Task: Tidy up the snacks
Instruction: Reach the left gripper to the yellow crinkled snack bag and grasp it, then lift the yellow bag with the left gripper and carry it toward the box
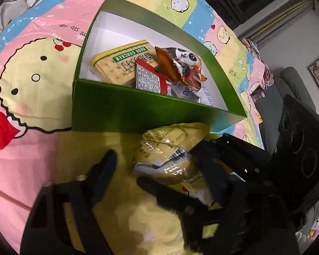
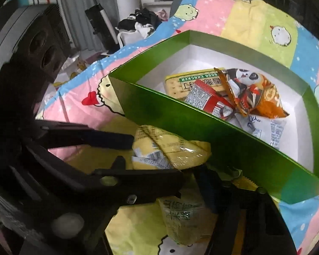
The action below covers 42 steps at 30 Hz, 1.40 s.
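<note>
A puffy yellow snack packet [image 1: 170,148] [image 2: 159,146] lies on the bedsheet against the near wall of the green box [image 1: 138,110] [image 2: 180,123]. My left gripper [image 1: 127,167] [image 2: 156,158] straddles the packet's barcode end, and a strip of sheet shows between one finger and the packet. My right gripper [image 2: 232,186] [image 1: 214,144] is at the packet's other end, with a serrated yellow edge between its fingers; contact is unclear. A second yellow packet [image 2: 180,216] lies under both. The box holds a cracker packet [image 1: 114,63], a panda packet [image 1: 185,59] and a red-white packet [image 1: 151,78].
The cartoon-print bedsheet [image 1: 32,74] stretches to the left of the box. A pile of clothes [image 2: 142,23] sits beyond the bed's far edge. The bed's edge drops off to the right toward a grey chair [image 1: 291,78].
</note>
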Available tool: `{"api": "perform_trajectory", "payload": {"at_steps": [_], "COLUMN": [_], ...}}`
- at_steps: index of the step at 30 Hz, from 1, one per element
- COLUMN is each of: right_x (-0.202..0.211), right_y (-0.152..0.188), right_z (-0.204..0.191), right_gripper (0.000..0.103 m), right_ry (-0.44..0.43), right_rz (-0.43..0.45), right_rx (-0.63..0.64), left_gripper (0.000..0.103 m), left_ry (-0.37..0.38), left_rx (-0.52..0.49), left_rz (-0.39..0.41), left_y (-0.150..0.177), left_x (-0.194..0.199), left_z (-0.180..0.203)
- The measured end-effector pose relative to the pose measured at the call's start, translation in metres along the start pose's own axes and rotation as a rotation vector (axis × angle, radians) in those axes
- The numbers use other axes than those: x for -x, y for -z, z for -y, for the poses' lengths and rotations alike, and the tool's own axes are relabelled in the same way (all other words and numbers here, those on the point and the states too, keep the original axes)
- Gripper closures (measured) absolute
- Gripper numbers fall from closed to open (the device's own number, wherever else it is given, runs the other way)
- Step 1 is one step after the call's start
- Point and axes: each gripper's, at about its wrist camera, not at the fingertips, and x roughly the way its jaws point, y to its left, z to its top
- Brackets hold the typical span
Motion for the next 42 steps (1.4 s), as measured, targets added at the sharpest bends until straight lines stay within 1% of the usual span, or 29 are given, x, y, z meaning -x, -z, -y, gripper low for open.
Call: {"api": "perform_trajectory", "payload": {"at_steps": [3,4,8,13,19,24,35,39,42], "right_x": [0.001,0.001,0.007,0.023,0.06,0.082,0.116,0.131,0.144], "right_y": [0.002,0.003,0.006,0.004,0.011,0.03,0.071,0.082,0.084], "right_z": [0.003,0.003,-0.003,-0.012,-0.032,-0.039,-0.04,-0.039,-0.041], "right_gripper": [0.049,0.051,0.056,0.057,0.057,0.057,0.057,0.057,0.057], "right_ry": [-0.022,-0.021,0.001,0.0,0.013,0.009,0.015,0.02,0.035], "right_rz": [0.013,0.017,0.042,0.105,0.185,0.214,0.214,0.233,0.255], "right_rx": [-0.026,-0.031,-0.022,-0.014,0.002,-0.04,-0.105,-0.115,-0.114], "left_gripper": [0.047,0.047,0.049,0.049,0.049,0.048,0.048,0.048,0.048], "left_ry": [0.022,0.016,-0.004,-0.029,-0.042,-0.052,-0.064,-0.066,-0.062], "left_rx": [0.013,0.01,0.004,-0.041,-0.1,-0.143,-0.203,-0.229,-0.252], "left_rz": [0.0,0.002,0.024,0.075,0.125,0.104,0.044,0.046,0.062], "left_y": [0.001,0.001,0.005,0.008,0.021,0.041,0.081,0.087,0.091], "left_x": [0.0,0.0,0.005,0.027,0.057,0.063,0.061,0.064,0.071], "left_z": [0.0,0.001,0.006,0.02,0.043,0.066,0.108,0.123,0.134]}}
